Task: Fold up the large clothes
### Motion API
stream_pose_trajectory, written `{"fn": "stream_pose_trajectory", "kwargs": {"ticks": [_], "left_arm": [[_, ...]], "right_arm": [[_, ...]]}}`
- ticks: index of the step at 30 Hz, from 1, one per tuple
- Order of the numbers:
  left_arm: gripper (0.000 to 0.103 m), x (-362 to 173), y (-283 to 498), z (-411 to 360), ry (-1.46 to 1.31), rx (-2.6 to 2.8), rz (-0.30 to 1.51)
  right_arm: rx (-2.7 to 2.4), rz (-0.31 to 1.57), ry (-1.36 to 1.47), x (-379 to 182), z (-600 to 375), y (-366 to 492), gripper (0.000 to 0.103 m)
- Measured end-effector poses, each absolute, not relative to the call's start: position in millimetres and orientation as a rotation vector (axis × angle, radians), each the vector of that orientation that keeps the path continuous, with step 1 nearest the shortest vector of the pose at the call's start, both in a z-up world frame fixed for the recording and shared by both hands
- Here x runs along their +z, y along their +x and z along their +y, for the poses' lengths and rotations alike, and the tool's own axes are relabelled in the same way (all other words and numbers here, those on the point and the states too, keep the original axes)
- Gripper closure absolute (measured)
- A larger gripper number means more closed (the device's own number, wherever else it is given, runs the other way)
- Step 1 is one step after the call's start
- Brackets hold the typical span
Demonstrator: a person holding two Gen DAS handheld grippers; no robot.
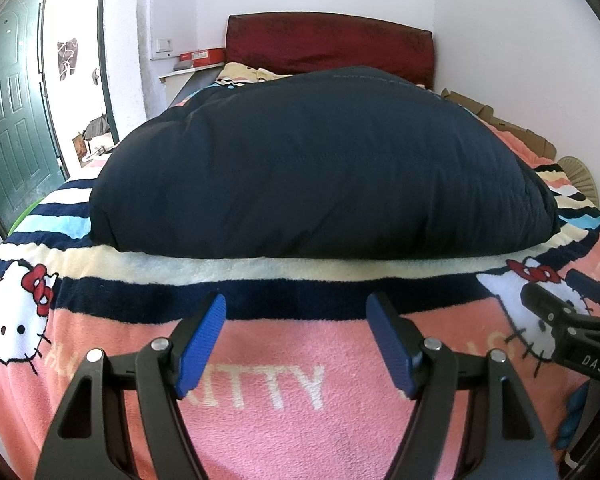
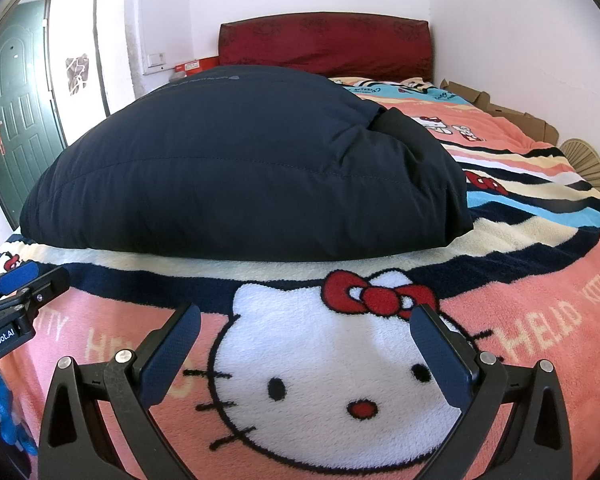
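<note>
A puffy dark navy jacket (image 1: 320, 168) lies in a thick folded bundle on the bed; the right wrist view shows the jacket (image 2: 236, 176) left of centre, with a fold tucked at its right side. My left gripper (image 1: 296, 306) hovers open over the blanket, short of the jacket's near edge, nothing between its blue pads. My right gripper (image 2: 306, 316) is also open and empty, above the printed cat face, a little short of the jacket. Each gripper shows at the edge of the other's view: the right gripper (image 1: 572, 300), the left gripper (image 2: 24, 284).
A pink, striped cartoon-cat blanket (image 1: 268, 392) covers the bed. A dark red headboard (image 1: 328, 44) stands at the far end. Flattened cardboard (image 1: 512, 128) and a woven fan (image 1: 580, 176) lie along the right wall. A green door (image 1: 8, 112) is at left.
</note>
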State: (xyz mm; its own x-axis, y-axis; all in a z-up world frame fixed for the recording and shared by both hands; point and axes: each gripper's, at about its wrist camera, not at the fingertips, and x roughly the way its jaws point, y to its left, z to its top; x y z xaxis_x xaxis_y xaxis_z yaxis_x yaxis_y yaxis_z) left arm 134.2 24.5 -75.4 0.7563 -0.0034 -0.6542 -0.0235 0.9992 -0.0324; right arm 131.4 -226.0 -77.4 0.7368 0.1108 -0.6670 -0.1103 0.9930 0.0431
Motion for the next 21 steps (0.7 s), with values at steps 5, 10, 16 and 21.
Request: {"fn": "stream_pose_trajectory", "kwargs": {"ticks": [5,10,16,21], "left_arm": [[0.031,-76.4,134.7,24.7,-0.04,0.009,0.715],[0.031,-78.6,135.8,27.1,-0.042,0.008,0.719],[0.031,-78.2,134.4,28.7,-0.042,0.011,0.712],[0.031,-78.1,132.5,29.3,-0.042,0.01,0.714]], "right_arm": [[0.122,0.733,0.001,-77.7,-226.3,131.4,0.001],[0.122,0.732,0.001,-77.4,-226.2,131.5,0.001],[0.121,0.733,0.001,-77.3,-226.3,131.7,0.0],[0.122,0.733,0.001,-77.2,-226.4,131.7,0.0]]}}
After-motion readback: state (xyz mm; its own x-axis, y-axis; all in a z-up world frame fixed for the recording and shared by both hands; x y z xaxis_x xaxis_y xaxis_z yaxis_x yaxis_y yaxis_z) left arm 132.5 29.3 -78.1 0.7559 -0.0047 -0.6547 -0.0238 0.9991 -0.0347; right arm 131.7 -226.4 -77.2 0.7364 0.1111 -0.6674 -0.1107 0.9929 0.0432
